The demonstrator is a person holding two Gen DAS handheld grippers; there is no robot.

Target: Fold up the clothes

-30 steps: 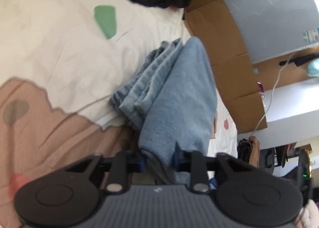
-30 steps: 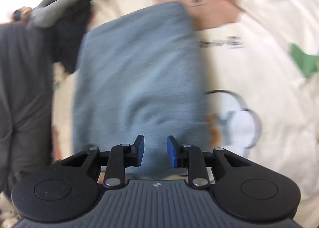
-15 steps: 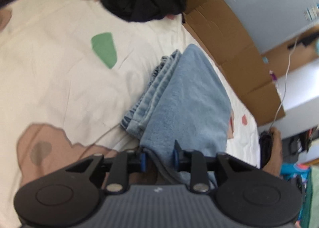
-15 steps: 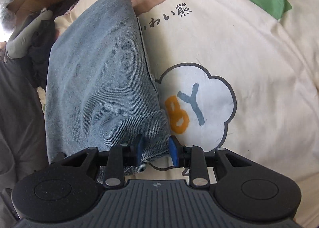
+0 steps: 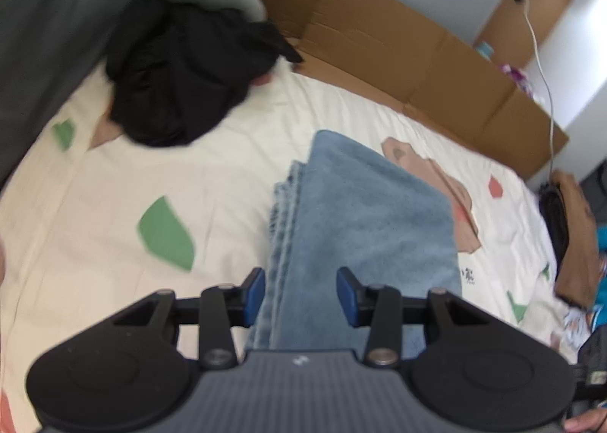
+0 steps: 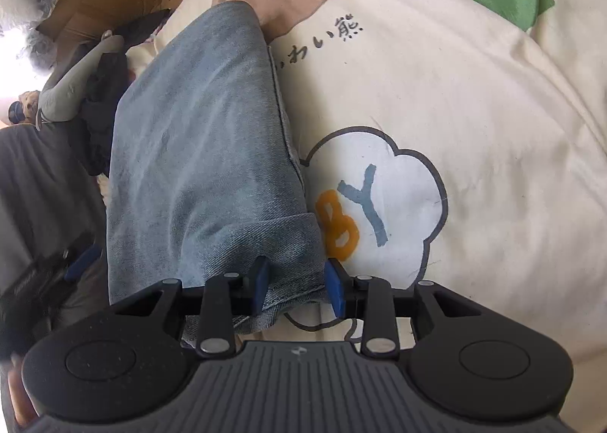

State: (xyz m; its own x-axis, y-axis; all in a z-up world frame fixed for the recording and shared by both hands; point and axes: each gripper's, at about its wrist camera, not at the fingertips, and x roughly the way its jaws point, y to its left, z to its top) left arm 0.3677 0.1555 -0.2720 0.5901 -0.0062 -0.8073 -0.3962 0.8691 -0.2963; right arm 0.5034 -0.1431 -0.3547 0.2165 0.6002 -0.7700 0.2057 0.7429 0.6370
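Folded jeans lie on the bed, on a cream cartoon-print sheet; the fold appears complete.

Left claw: jaws part open, having just been opening. The jeans' layered edge shows in the gap, but the pads stand clear of the cloth. Nothing held.

Right claw: jaws part open, having just been opening slightly. The near corner of the jeans sits between them. Whether the pads press the denim cannot be told; the right pad appears just off the cloth.

Governing relation: in both views the bundle's long axis runs straight away from the claw, along its pointing line. The left claw stands over the stacked-edge side at the near end; the right claw is at the near end on the side toward the "BY" cloud print. The right claw reads as the closer to the fabric.

A black garment lies well apart at the far side of the bed, beside cardboard; judged the likely next item.
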